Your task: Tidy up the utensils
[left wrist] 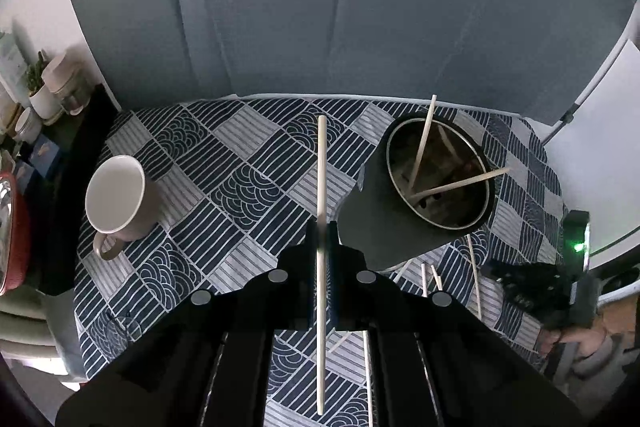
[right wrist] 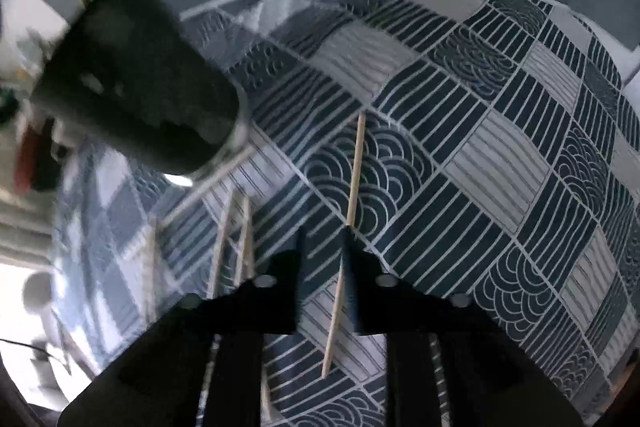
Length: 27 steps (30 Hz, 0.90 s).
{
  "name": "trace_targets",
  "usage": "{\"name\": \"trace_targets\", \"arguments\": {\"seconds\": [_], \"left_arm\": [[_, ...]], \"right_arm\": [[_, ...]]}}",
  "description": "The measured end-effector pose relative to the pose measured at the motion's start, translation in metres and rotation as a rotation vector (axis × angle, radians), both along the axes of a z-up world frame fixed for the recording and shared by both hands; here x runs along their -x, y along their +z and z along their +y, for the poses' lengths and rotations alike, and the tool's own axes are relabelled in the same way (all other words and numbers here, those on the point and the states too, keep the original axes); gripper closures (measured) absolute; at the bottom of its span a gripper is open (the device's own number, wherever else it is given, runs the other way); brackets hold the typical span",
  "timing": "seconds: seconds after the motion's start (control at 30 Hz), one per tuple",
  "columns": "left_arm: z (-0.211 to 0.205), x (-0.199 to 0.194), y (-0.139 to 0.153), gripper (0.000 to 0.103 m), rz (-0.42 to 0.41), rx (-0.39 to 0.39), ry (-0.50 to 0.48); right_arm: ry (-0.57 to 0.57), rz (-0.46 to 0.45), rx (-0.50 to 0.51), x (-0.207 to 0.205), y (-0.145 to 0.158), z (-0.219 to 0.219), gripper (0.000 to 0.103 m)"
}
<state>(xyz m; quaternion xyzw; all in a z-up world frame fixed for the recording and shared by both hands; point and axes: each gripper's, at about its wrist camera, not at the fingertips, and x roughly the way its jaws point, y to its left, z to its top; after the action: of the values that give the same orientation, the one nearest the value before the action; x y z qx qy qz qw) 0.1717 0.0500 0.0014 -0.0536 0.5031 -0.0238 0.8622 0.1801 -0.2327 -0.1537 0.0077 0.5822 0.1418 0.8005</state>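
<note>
My left gripper point(left wrist: 321, 233) is shut on a pale chopstick point(left wrist: 321, 163) and holds it upright above the patterned cloth, left of the dark utensil holder point(left wrist: 372, 219), which has several chopsticks point(left wrist: 424, 143) inside. Loose chopsticks point(left wrist: 474, 267) lie on the cloth near the holder's base. In the right wrist view, my right gripper point(right wrist: 323, 241) is open, its fingers either side of a chopstick point(right wrist: 354, 171) lying on the cloth. The holder point(right wrist: 136, 79) shows blurred at upper left, with more loose chopsticks point(right wrist: 244, 239) below it.
A beige mug point(left wrist: 116, 197) stands on the cloth at left. The right hand-held gripper point(left wrist: 540, 287) is at the table's right edge. Jars, a small plant and a red item point(left wrist: 12, 235) sit on a shelf at far left. A blue-grey backdrop rises behind the table.
</note>
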Motion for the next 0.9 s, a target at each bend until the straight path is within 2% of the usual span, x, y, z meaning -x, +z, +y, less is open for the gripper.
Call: {"name": "trace_targets", "arguments": {"seconds": [0.2,0.3,0.37,0.43,0.57,0.7,0.83,0.9], "left_arm": [[0.002,0.004,-0.002,0.098,0.006,-0.008,0.005],[0.004,0.005,-0.003,0.098,0.01,-0.01,0.009],[0.004,0.005,-0.004,0.098,0.013,-0.006,0.01],[0.004,0.005,-0.005,0.098,0.013,-0.002,0.012],[0.001,0.006,-0.006,0.098,0.016,-0.009,0.006],[0.001,0.004,-0.006,0.098,0.021,0.002,0.007],[-0.002,0.0,0.0,0.098,0.011,0.005,-0.001],[-0.004,-0.003,0.005,0.098,0.002,0.007,-0.008]], "right_arm": [[-0.01,0.04,0.074,-0.001,-0.021,0.005,0.083],[-0.009,0.016,0.107,0.0,-0.023,0.009,0.083],[-0.012,0.001,0.152,0.002,-0.022,0.013,0.088],[-0.011,-0.013,0.171,0.004,-0.021,0.016,0.097],[-0.041,0.019,0.109,0.004,-0.019,0.001,0.099],[-0.079,0.025,0.001,0.005,-0.011,-0.024,0.099],[-0.099,-0.055,-0.095,0.003,0.024,-0.041,0.099],[-0.093,-0.121,-0.134,0.001,0.052,-0.042,0.099]]}}
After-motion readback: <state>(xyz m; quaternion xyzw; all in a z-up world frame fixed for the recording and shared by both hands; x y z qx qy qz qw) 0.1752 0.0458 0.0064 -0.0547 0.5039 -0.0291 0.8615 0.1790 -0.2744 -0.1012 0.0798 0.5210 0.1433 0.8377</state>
